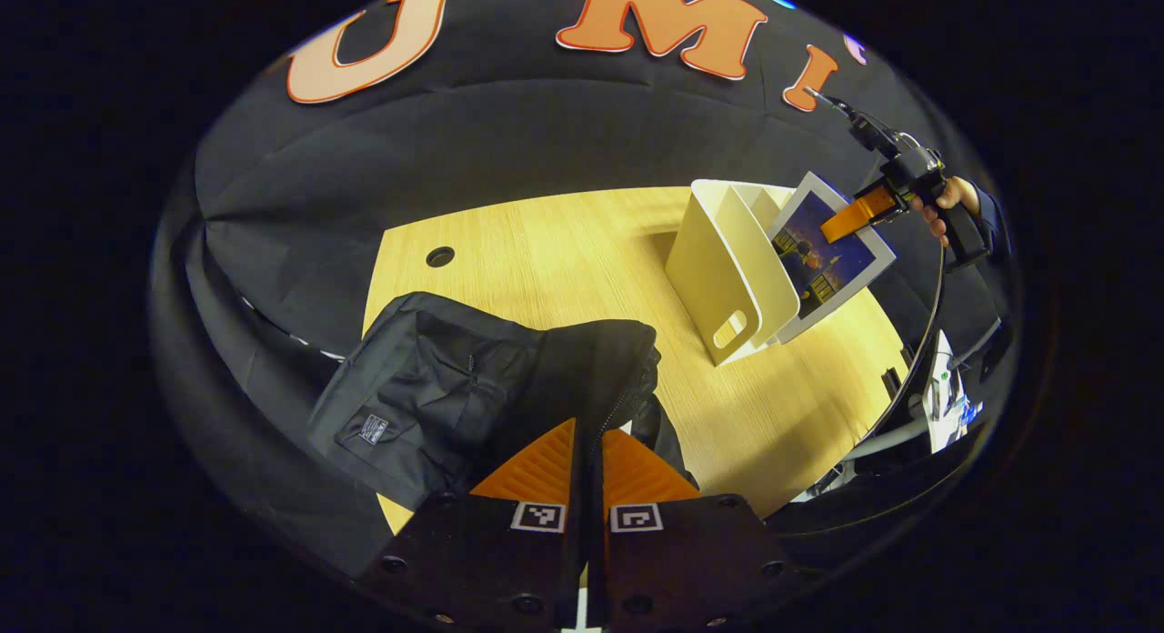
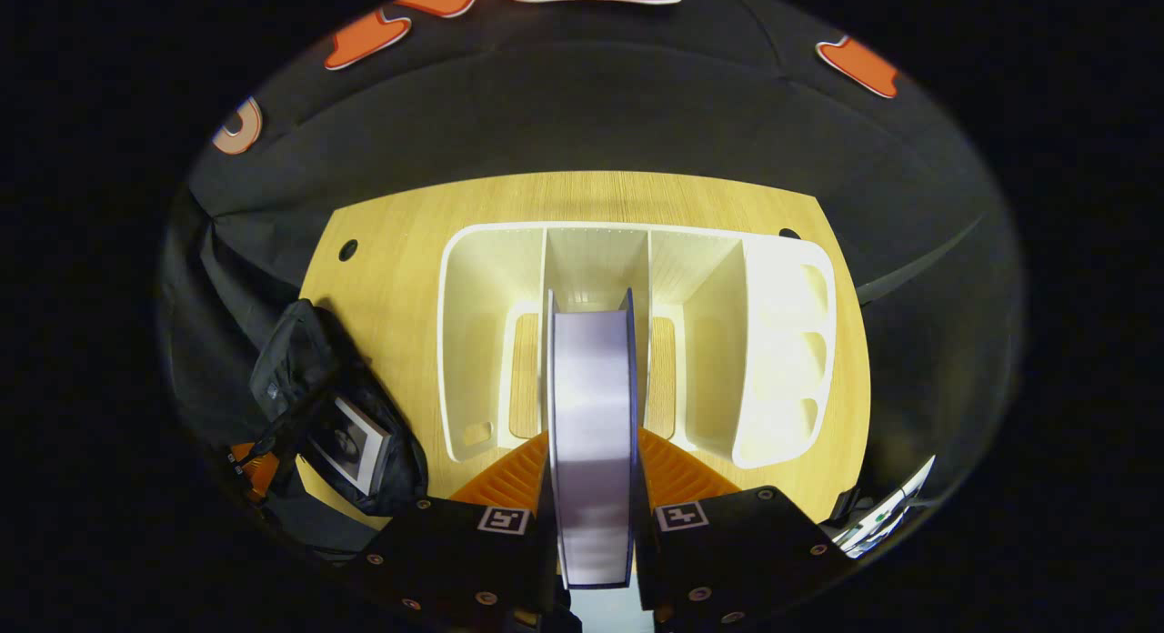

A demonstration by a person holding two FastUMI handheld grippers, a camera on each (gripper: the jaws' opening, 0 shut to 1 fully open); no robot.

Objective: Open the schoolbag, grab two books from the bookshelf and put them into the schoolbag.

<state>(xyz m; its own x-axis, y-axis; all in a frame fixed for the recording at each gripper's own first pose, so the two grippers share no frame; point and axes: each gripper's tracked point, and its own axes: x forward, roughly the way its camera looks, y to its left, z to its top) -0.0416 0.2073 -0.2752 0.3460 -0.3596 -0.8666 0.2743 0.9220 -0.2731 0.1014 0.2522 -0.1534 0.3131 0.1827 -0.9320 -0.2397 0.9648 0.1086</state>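
The black schoolbag (image 1: pixel 436 378) lies on the wooden table (image 1: pixel 564 251), and my left gripper (image 1: pixel 589 428) is shut on the zipped edge of its opening. In the right gripper view the schoolbag (image 2: pixel 291 360) gapes at the left with one book (image 2: pixel 350 444) inside, and the left gripper (image 2: pixel 250 460) is at its rim. My right gripper (image 2: pixel 593 433) is shut on a second book (image 2: pixel 591 387), seen edge-on above the cream bookshelf (image 2: pixel 773 342). From the left gripper view that blue-covered book (image 1: pixel 832 269) hangs tilted beside the bookshelf (image 1: pixel 718 260), pinched by the right gripper (image 1: pixel 846 219).
A hand (image 1: pixel 946 201) holds the right gripper at the far right. A round cable hole (image 1: pixel 440 256) lies near the table's back left corner. The table's curved edge (image 1: pixel 918 342) runs close behind the shelf, with white equipment (image 1: pixel 941 401) below it.
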